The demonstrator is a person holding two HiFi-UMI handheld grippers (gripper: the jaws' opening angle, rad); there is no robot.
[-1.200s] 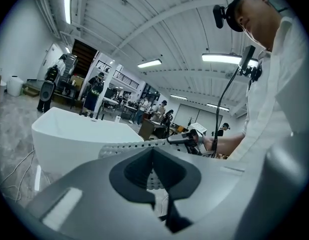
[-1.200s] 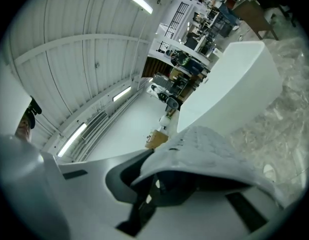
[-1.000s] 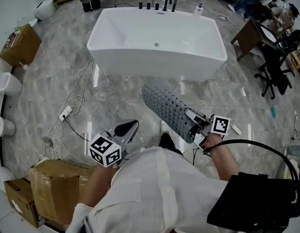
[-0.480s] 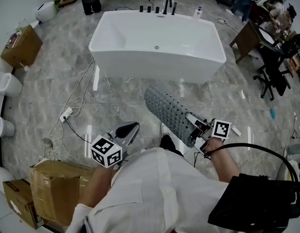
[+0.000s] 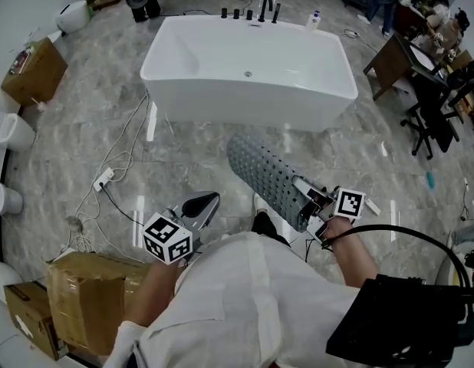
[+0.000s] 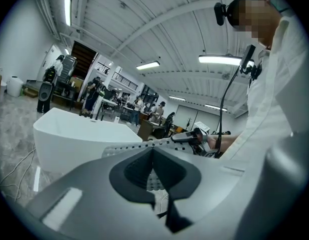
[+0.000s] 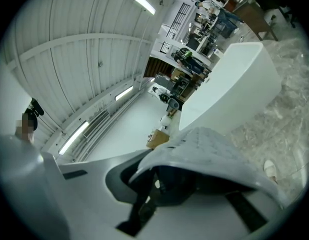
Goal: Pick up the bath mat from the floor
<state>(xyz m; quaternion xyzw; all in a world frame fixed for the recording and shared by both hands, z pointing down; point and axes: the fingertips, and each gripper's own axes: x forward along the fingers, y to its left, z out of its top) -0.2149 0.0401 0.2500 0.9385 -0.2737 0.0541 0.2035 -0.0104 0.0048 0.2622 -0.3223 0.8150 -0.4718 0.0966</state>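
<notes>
Hardly anything has moved over the last second. The bath mat [image 5: 266, 173] and the right gripper [image 5: 304, 192] sit a touch lower and further right in the head view than before, in the same pose and the same grip. The left gripper [image 5: 203, 202] is unchanged.

Right gripper: we note the jaws closed almost fully on the near edge of the mat. In the right gripper view the perforated grey sheet comes out from between the jaws and arches over them, hiding the tips. The mat is clear of the floor [image 5: 83, 129], held out ahead and to the left of the gripper. Its rounded far end points toward the bathtub [image 5: 248, 60] but stops short of it. Rows of small holes run across its surface.

Left gripper: jaws together, nothing between them. Through the hollow behind the tips we see the mat in the background, well apart from this gripper. It hangs low in front of the person's left side, pointing forward and right.

Surroundings: the white bathtub stands ahead on grey marbled floor, with dark taps [image 5: 252, 10] along its far rim. A white power strip [image 5: 104, 179] with loose cable lies on the floor to the left. One cardboard box [image 5: 87, 294] sits at lower left near the person, and a second cardboard box [image 5: 34, 67] sits by the left wall. A black cable [image 5: 406, 232] loops from the right gripper back toward the person's right.
</notes>
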